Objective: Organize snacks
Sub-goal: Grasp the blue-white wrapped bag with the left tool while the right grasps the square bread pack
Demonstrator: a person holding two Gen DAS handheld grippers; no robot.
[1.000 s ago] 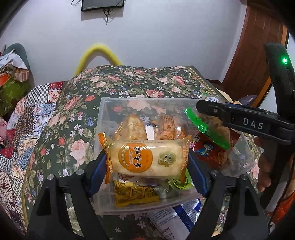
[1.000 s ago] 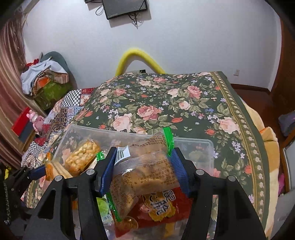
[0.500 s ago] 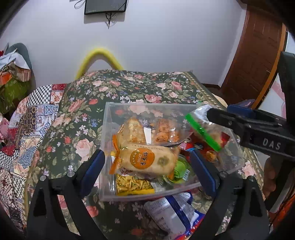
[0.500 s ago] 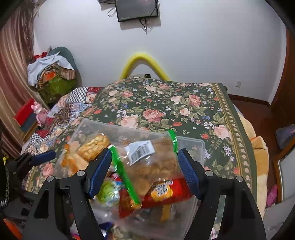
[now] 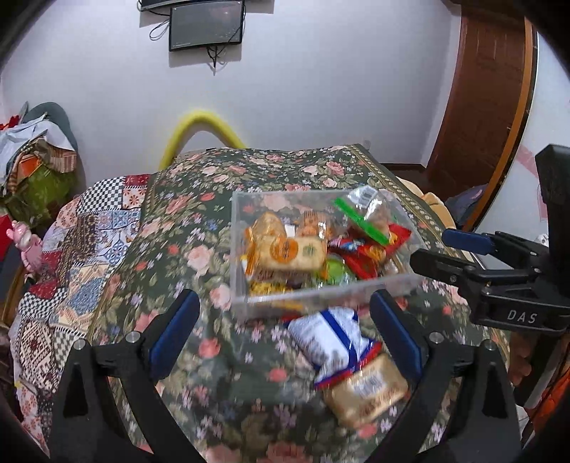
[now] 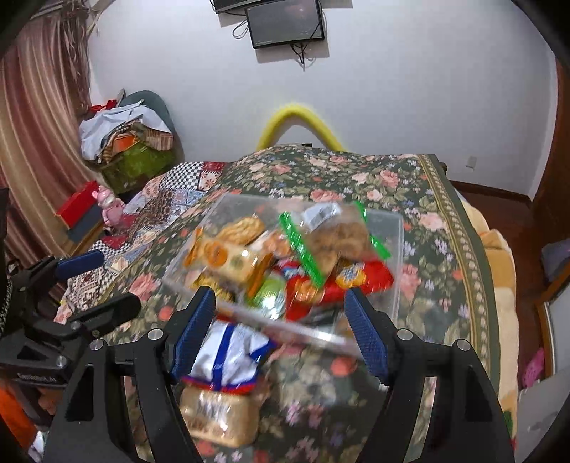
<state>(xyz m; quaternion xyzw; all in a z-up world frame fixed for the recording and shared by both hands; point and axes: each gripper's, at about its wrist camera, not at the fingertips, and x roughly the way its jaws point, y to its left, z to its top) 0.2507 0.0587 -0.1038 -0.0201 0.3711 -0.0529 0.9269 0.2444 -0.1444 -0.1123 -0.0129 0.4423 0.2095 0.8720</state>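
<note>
Floral bedspread (image 5: 221, 384) covers the surface under both grippers, with a patchwork quilt (image 5: 82, 256) beside it on the left. Nearest, the left gripper (image 5: 285, 338) hangs over the cloth with its blue-padded fingers (image 5: 174, 334) spread wide and nothing between them. The right gripper (image 6: 281, 331) is likewise wide apart and empty; in the left wrist view it shows at the right edge (image 5: 463, 253). Just below them lie two loose snacks: a gold-wrapped packet (image 5: 367, 391) and, touching its far side, a white-and-blue packet (image 5: 331, 338). Beyond these stands a clear plastic box (image 5: 242, 288) holding the sorted snacks: an orange-labelled rice cracker pack (image 5: 288, 253) on top at the left, a clear bag with green seals (image 5: 367, 217) leaning at the right over a red packet (image 5: 370, 256), and a green jelly cup (image 5: 335, 270) in the middle. Farther off, a yellow foam arch (image 5: 203, 128) rises at the bed's end before a white wall (image 5: 320, 89) carrying a small screen (image 5: 206, 23); a brown door (image 5: 484, 89) stands at the right.
</note>
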